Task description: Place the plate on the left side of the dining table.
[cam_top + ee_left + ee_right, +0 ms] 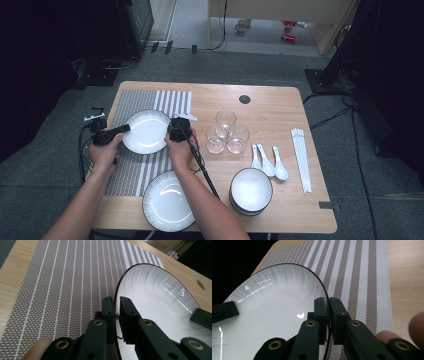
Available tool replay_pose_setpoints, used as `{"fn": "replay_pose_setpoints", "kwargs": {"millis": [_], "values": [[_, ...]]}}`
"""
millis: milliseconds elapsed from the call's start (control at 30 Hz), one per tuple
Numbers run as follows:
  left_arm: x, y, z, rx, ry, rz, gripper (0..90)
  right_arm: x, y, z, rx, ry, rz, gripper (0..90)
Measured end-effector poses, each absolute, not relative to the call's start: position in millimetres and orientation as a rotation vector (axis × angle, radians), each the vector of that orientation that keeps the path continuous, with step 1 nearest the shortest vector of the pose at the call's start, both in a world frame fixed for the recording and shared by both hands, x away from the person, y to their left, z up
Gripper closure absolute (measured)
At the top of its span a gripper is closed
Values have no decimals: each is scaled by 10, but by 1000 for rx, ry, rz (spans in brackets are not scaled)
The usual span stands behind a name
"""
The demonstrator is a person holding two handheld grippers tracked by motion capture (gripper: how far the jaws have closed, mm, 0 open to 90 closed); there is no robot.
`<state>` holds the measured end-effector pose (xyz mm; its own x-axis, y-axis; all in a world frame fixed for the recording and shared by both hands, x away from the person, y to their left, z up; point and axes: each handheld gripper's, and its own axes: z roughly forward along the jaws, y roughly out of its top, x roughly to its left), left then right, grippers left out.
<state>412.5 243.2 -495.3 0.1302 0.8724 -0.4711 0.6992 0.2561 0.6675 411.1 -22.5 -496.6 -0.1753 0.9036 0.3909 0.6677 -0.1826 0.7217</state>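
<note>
A white plate (146, 131) with a dark rim hangs just over the striped placemat (134, 172), gripped from both sides. My left gripper (125, 128) is shut on its left rim. In the left gripper view the plate (160, 305) has its rim between the two jaws of the left gripper (117, 305), above the placemat (62, 290). My right gripper (170, 131) is shut on the right rim; in the right gripper view that gripper (328, 305) pinches the plate (269, 315) the same way. The other gripper's jaw tip shows across the plate in each gripper view.
A second white plate (167, 202) lies at the table's front edge. Right of the mat stand three glasses (226, 133), a stack of bowls (251, 191), three white spoons (269, 162) and white chopsticks (301, 157). The wooden table (270, 107) has a round hole (244, 99).
</note>
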Motion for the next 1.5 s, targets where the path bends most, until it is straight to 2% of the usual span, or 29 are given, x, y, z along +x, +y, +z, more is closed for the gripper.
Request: {"fn": "replay_pose_setpoints", "kwargs": {"millis": [733, 767, 900, 967, 1033, 1133, 1500], "values": [[4228, 2437, -5092, 1499, 1668, 272, 817, 4207, -173, -5084, 1792, 1892, 1232, 843], [4227, 2420, -5088, 1500, 1671, 285, 799, 4206, -176, -5082, 1784, 1900, 1233, 835], [4217, 2371, -5032, 1497, 1676, 275, 593, 4178, -196, -5023, 1750, 1895, 1269, 750], [4215, 2367, -5020, 1502, 1673, 273, 562, 4162, -198, -4989, 1736, 1882, 1277, 730], [4199, 2358, -4982, 1523, 1675, 289, 464, 4112, -214, -4901, 1655, 1850, 1282, 671], [4135, 2338, -4889, 1536, 1661, 317, 421, 4063, -225, -4844, 1628, 1846, 1286, 619], [3895, 2250, -4669, 1521, 1584, 390, 354, 3840, -225, -4696, 1513, 1860, 1356, 546]]}}
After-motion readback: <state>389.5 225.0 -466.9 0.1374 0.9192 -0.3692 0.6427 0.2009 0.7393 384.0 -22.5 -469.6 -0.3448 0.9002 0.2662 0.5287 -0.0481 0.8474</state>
